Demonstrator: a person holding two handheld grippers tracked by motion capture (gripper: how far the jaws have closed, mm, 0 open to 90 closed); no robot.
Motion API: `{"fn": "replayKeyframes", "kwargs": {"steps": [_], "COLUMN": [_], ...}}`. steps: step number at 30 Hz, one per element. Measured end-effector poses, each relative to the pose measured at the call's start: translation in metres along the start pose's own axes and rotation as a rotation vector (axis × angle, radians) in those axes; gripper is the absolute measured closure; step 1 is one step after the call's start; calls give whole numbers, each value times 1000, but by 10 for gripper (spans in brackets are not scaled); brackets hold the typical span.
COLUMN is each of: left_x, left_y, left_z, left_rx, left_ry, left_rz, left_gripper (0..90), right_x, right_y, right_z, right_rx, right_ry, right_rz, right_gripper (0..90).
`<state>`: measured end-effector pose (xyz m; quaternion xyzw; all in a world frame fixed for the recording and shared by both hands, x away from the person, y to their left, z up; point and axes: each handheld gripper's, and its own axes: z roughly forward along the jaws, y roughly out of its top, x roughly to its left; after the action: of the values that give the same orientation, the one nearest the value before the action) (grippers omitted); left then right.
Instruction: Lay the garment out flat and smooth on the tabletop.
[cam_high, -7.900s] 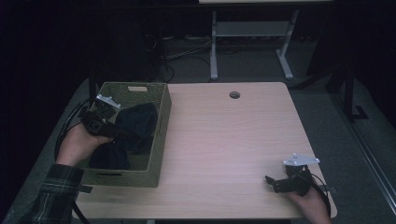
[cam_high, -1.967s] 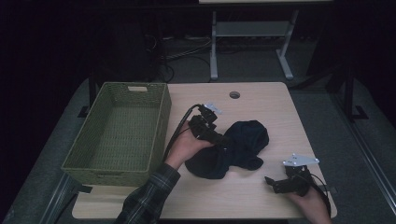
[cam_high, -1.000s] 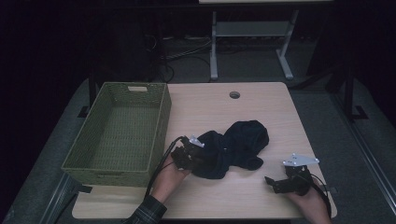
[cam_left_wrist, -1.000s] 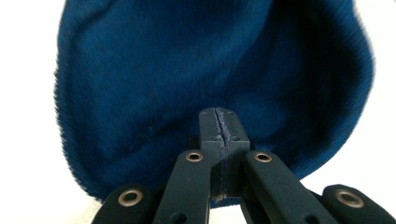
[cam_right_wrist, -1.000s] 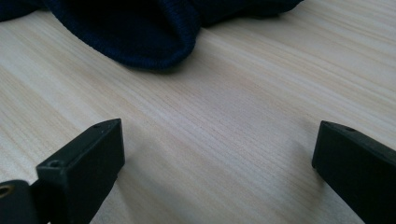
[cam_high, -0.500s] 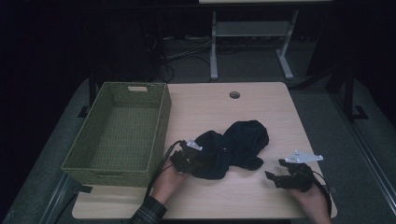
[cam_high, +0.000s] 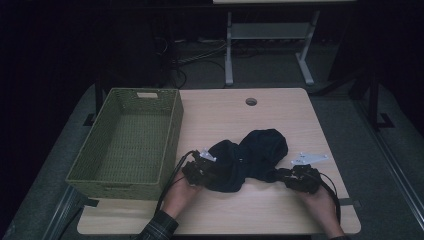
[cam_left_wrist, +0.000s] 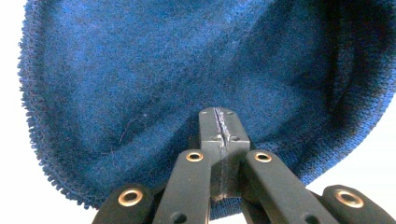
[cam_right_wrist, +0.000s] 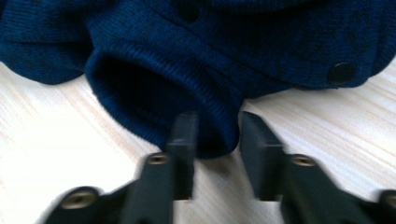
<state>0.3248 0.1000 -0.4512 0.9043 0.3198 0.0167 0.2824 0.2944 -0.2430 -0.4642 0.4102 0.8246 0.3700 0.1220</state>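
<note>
Grippers, high view: we log the left gripper (cam_high: 199, 169) at the near-left edge of the navy knit cardigan (cam_high: 247, 157), clamped on its fabric; the right gripper (cam_high: 295, 179) sits at the cardigan's near-right end. The cardigan lies bunched on the pale wooden table (cam_high: 225, 115), just right of the empty green wicker basket (cam_high: 131, 140). A round cable hole (cam_high: 251, 101) lies beyond the cardigan; the room behind is dark, with a white desk frame (cam_high: 267, 35) on grey floor.

Left gripper view: jaws pinched together on a thin fold of cardigan (cam_left_wrist: 187, 70).

Right gripper view: jaws have just been closing around a ribbed cuff (cam_right_wrist: 210, 126), pads apparently not yet pressing. We judge the cuff's thick roll may slip out, or only one layer be caught.
</note>
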Motion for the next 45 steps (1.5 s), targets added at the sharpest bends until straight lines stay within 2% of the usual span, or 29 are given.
{"fn": "replayKeyframes", "kwargs": {"steps": [2,3,7,9,11,15,22,27,31,38,42,45], "left_x": [0,0,-1,-1,-1,-1,-5,-8,-10,-13,-17,-19], "left_y": [0,0,0,0,-1,-1,0,1,1,1,3,4], "left_z": [0,0,0,0,1,1,2,2,3,3,5,5], "left_rx": [0,0,-2,7,-4,1,9,14,10,13,11,4], "left_ry": [1,1,5,-11,-29,-46,-59,-69,-83,-101,-115,-121], "left_rz": [1,1,6,9,-9,-10,1,13,4,12,19,22], "left_gripper": [900,900,900,900,900,900,900,900,900,900,900,900], "right_x": [-1,-2,-6,-10,-13,-20,-36,-47,-56,-69,-74,-71], "right_y": [2,4,10,14,19,29,47,64,77,98,107,110], "right_z": [0,-1,-5,-7,-8,-8,-2,3,9,19,24,27], "right_rx": [0,2,-10,-21,-27,-28,-36,-35,-29,-15,-12,-24], "right_ry": [-2,-4,-13,-10,-11,-22,-46,-71,-83,-108,-127,-126], "right_rz": [-9,-8,-5,3,11,1,19,14,4,11,6,-6], "right_gripper": [844,853,864,867,869,870,872,872,873,874,874,849]}}
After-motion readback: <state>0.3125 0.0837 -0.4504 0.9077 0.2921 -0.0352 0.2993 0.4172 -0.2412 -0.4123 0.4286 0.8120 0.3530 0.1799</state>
